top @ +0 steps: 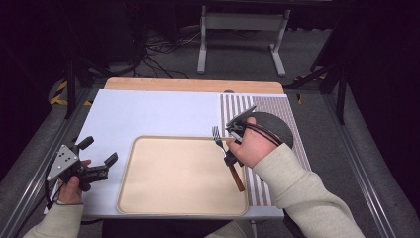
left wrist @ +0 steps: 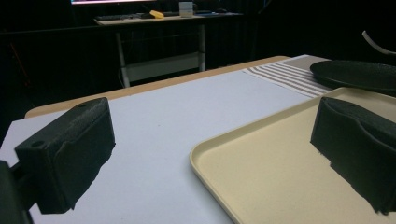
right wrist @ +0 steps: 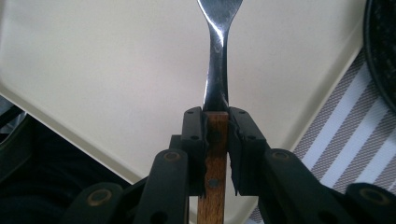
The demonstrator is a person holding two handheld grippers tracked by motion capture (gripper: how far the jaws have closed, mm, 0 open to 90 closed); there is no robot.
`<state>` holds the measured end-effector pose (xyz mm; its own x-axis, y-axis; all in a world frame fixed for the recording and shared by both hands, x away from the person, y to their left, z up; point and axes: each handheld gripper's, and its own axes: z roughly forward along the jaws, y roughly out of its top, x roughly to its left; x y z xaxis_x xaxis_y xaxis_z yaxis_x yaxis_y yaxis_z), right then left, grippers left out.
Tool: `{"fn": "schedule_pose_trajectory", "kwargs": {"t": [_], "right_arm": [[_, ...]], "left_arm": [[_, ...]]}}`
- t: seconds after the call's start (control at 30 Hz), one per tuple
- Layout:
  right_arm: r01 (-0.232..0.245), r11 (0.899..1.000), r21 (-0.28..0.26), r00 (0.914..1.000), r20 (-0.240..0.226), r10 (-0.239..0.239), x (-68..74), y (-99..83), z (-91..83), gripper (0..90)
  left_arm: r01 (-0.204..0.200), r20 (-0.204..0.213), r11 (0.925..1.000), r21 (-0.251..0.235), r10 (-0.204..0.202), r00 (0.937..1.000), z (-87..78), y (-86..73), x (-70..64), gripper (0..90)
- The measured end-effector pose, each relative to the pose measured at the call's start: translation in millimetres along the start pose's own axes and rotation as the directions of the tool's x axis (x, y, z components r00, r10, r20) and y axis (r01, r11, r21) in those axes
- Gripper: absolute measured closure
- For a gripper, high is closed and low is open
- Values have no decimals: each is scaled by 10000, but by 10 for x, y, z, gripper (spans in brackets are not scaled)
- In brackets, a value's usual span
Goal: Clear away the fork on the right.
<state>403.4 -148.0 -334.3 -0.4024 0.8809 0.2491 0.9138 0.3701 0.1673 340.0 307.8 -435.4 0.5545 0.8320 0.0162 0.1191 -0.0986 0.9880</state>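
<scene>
Bright even light on the table (top: 163,109), dark surroundings — soft shadows, near jaws blurred.

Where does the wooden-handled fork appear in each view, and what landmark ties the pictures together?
High view: fork right of centre, over the tray's right edge, clamped in the right gripper.
Left gripper view: not in it.
Right gripper view: fork centre, rising from between the shut jaws.
Shared landmark: beige tray.

The fork (right wrist: 218,56) loses its tines past the right gripper view's top edge.
</scene>
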Motion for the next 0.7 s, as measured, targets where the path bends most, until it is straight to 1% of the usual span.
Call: {"fn": "schedule_pose_trajectory", "kwargs": {"t": [0.03, 0.1, 0.33, 0.47, 0.53, 0.7], "right_arm": [[0, 10000, 0, 10000, 0, 0, 0, 0, 0, 777], [-197, 9997, 176, 9998, -59, 198, 18, 6, 59, 777], [-324, 9986, 421, 9995, -2, 324, 32, 27, 173, 777], [-317, 9979, 570, 9995, 22, 317, 61, 37, 258, 776], [-212, 9977, 648, 9998, 7, 212, 70, 38, 314, 776], [-165, 9950, 984, 9998, -41, 170, 81, 12, 455, 775]], "left_arm": [[0, 0, 10000, 0, 0, 10000, 0, 0, 0, 3], [34, -4, 10000, 11, -34, 10000, 3, -3, 0, 3], [-34, -43, 10000, 31, 34, 10000, -8, -5, 2, 3], [-20, -77, 10000, 13, 20, 10000, -15, -3, 4, 4], [-21, -77, 10000, 2, 21, 10000, -18, 0, 4, 3], [-40, -88, 10000, 28, 40, 10000, -17, -3, 5, 3]]}}
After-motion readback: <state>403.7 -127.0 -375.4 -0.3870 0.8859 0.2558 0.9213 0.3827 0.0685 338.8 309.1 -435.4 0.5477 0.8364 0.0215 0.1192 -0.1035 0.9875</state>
